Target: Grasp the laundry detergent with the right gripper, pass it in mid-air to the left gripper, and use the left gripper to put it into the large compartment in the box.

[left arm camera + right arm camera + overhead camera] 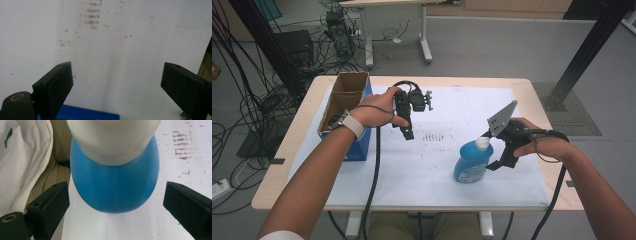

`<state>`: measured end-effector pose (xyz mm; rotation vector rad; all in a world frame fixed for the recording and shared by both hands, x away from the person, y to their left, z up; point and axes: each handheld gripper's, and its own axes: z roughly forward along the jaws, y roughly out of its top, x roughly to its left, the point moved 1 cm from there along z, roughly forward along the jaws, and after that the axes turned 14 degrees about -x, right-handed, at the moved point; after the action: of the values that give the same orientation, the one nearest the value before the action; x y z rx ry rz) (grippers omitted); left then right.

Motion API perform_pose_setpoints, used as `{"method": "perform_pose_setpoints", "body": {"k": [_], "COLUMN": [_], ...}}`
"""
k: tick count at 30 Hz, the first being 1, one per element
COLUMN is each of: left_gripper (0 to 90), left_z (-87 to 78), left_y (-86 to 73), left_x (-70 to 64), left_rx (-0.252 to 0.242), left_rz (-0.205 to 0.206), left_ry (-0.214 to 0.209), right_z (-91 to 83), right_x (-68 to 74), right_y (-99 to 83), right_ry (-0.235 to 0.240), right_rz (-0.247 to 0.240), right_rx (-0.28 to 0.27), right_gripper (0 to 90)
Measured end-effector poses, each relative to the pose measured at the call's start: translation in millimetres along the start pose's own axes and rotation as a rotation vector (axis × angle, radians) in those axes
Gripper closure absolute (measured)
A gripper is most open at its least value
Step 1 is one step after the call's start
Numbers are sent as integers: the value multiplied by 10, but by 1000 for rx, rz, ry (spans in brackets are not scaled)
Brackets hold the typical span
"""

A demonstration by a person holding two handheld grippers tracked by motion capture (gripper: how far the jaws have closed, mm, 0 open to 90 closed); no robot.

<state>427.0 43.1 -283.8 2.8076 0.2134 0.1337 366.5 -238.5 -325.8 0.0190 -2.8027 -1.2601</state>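
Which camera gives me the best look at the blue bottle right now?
The high view: the whole blue bottle stands upright on the white sheet, at the open right gripper. The right gripper view has its cap and shoulder close up, between the jaws.

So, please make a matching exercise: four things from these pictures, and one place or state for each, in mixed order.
Things:
1. blue bottle
2. cardboard box
3. left gripper
4. right gripper

Places or states:
a. open, above the bare white sheet
b. at the table's left edge
c. open, around the bottle's top
d. upright, with a white cap

Pairs: 1-d, 2-b, 3-a, 4-c
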Motion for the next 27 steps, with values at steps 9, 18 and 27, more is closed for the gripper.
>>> {"method": "perform_pose_setpoints", "body": {"k": [9, 18, 27], "left_gripper": [112, 112, 112], "left_z": [-4, -8, -10], "left_y": [-11, -18, -24], "left_x": [4, 6, 5], "left_rx": [-1, -4, -6], "left_rz": [-6, -4, -8], "left_ry": [-2, -1, -1], "right_z": [18, 37, 42], "right_x": [-4, -2, 2], "right_y": [2, 16, 0], "right_ry": [0, -1, -2], "right_rz": [0, -8, -7], "right_rx": [2, -3, -14], "right_gripper": [68, 68, 68]}}
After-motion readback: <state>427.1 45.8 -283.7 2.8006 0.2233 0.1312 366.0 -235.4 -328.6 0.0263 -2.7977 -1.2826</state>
